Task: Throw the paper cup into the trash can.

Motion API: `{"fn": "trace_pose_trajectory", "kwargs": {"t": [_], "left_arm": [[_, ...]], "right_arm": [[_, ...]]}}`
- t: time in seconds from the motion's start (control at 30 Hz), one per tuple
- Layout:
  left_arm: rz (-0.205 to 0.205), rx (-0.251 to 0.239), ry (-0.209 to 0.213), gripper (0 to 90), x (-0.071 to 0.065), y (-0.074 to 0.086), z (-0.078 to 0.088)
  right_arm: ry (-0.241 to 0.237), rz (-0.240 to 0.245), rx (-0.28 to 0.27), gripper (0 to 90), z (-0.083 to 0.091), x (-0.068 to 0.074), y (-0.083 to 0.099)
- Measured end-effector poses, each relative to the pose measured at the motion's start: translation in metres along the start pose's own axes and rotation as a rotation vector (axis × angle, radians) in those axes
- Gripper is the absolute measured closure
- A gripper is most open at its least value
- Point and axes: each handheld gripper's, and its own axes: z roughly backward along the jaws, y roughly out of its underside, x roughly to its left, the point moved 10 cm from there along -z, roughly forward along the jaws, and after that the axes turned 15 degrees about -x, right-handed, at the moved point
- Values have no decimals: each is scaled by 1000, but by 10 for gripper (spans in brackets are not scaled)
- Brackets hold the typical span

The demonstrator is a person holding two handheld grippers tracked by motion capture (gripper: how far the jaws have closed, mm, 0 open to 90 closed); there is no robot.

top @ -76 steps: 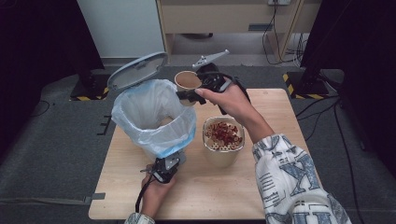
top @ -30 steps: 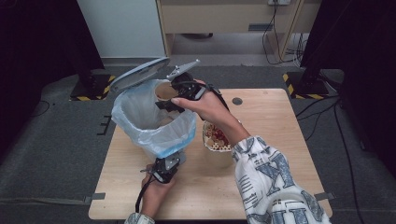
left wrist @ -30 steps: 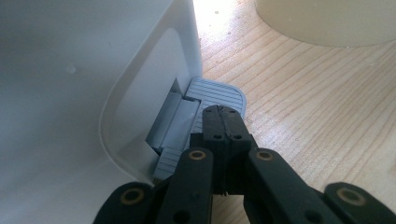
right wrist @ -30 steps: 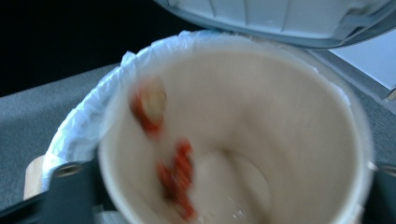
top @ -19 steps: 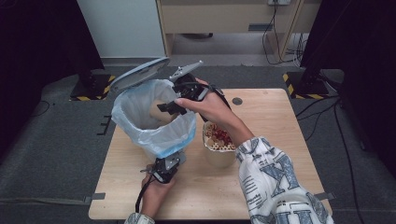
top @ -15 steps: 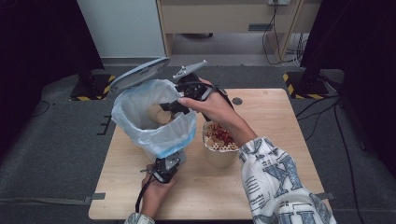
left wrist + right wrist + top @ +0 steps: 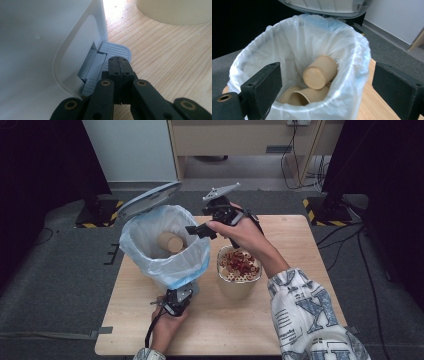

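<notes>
Reading from left to right in the high view, we first meet the white pedal bin lined with a pale blue plastic bag (image 7: 165,252), which stands on the left part of the light wooden bench (image 7: 300,320) with its grey hinged lid (image 7: 148,199) raised at the far side. At the bin's near foot we see the left tongs (image 7: 181,295), held by the left hand (image 7: 165,325); in the left gripper view their black jaws are pressed together, with nothing between them, and their tip rests on the grey ribbed foot pedal (image 7: 116,48) of the bin. Inside the bag lie brown paper cups; the uppermost brown paper cup (image 7: 320,72) lies on its side, its flat base turned toward the camera, on top of two more brown paper cups (image 7: 304,97) lower down. To the right of the bin's rim the right tongs (image 7: 192,231), held in the right hand (image 7: 245,232), hang over the bag's edge; their jaws have just been opening and now stand apart, with nothing between them. Further right, just beside the bin, stands a cream paper tub holding red and pale food pieces (image 7: 239,270). A patterned blue and white sleeve (image 7: 305,315) covers the right forearm at the lower right.
</notes>
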Motion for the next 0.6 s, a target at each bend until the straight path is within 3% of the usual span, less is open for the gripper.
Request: {"fn": "trace_pose_trajectory", "kwargs": {"t": [0.6], "left_arm": [[1,0,3,894,0,0,0]], "right_arm": [[83,-28,-20,85,34,-35,10]]}}
